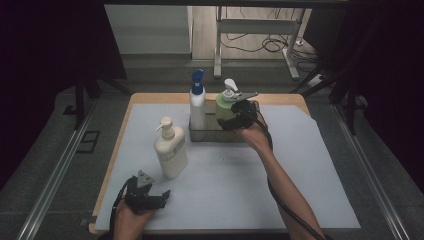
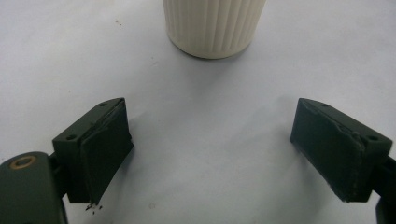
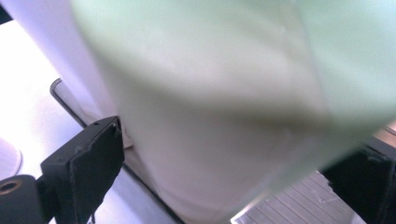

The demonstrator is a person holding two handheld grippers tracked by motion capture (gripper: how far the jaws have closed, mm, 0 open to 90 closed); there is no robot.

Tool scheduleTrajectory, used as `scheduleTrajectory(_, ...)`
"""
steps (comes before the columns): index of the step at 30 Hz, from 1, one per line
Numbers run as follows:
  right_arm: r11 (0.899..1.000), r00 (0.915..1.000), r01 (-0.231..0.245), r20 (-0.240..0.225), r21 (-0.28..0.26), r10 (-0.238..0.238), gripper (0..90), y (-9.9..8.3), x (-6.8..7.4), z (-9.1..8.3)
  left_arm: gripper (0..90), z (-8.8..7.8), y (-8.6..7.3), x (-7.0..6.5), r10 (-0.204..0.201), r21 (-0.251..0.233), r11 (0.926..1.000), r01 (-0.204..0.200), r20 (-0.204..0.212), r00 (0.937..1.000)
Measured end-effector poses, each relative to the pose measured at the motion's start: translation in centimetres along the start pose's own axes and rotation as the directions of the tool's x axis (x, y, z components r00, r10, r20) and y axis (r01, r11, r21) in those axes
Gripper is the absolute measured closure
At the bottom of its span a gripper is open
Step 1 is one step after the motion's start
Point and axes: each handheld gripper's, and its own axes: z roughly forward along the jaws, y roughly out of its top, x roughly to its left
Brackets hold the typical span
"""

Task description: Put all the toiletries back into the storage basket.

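I take the clear, dark-tinted rectangular caddy (image 1: 210, 134) at the far middle of the pale grey mat (image 1: 225, 185) as my landmark.

Nearest to me, well short of the caddy and off to its left, my left gripper (image 1: 161, 197) rests low over the mat. Its jaws stand wide apart with nothing but bare mat between them, so I read it as parked out of the way and ready for its turn. In the left gripper view the ribbed base of the cream plastic pump bottle (image 2: 214, 25) stands just ahead of those jaws; that bottle is upright on the mat, outside the caddy and near its front left corner, seemingly next in line.

Farther off, my right gripper (image 1: 231, 121) is at the caddy's right end, around the pale green pump bottle with a white pump head (image 1: 227, 102). That bottle stands upright inside the caddy's right half. In the right gripper view its blurred green body fills the gap between the jaws, which are spread wide. The left pad looks just clear of it and the right pad is too hidden to judge, so I take this as a release after setting it down, not a hold.

Beside it, in the caddy's left half, the white spray bottle with a blue nozzle (image 1: 197, 100) stands upright.
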Motion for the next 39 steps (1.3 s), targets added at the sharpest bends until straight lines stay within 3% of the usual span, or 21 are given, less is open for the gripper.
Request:
scheduleTrajectory(5, 0.999, 0.9991, -0.034, -0.025, -0.004, 0.034, 7.1, -0.6, -0.1, -0.9, 11.5, 0.0, 0.0, 0.0, 0.000, 0.001, 1.0000, 0.000, 0.000, 1.0000)
scheduleTrajectory(15, 0.999, 0.9974, -0.045, -0.057, -0.007, 0.045, 17.2, -2.1, -0.6, -2.9, 11.5, 0.0, 0.0, 0.0, -0.001, 0.000, 1.0000, 0.001, 0.000, 1.0000)
scheduleTrajectory(19, 0.998, 0.9974, -0.058, -0.044, -0.011, 0.057, 30.7, -2.7, -0.8, -3.9, 11.5, 0.0, 0.0, 0.0, -0.001, 0.000, 1.0000, 0.001, 0.000, 1.0000)
scheduleTrajectory(24, 0.994, 0.9931, -0.108, -0.046, 0.001, 0.108, 45.7, -3.1, -1.7, -4.7, 11.5, 0.0, 0.0, 0.0, -0.001, 0.000, 1.0000, 0.001, -0.001, 1.0000)
scheduleTrajectory(28, 0.991, 0.9910, -0.131, -0.027, 0.004, 0.131, 58.6, -3.3, -2.3, -4.7, 11.5, 0.0, 0.0, 0.0, -0.002, 0.000, 1.0000, 0.002, 0.000, 1.0000)
scheduleTrajectory(34, 0.989, 0.9885, -0.149, 0.026, 0.006, 0.149, 87.7, -3.3, -3.0, -3.5, 11.5, 0.0, 0.0, 0.0, -0.002, 0.000, 1.0000, 0.002, 0.000, 1.0000)
scheduleTrajectory(39, 0.985, 0.9843, -0.171, 0.046, 0.025, 0.170, 89.8, -3.4, -3.4, -2.1, 11.5, 0.0, 0.0, 0.0, -0.001, 0.001, 1.0000, 0.001, 0.000, 1.0000)
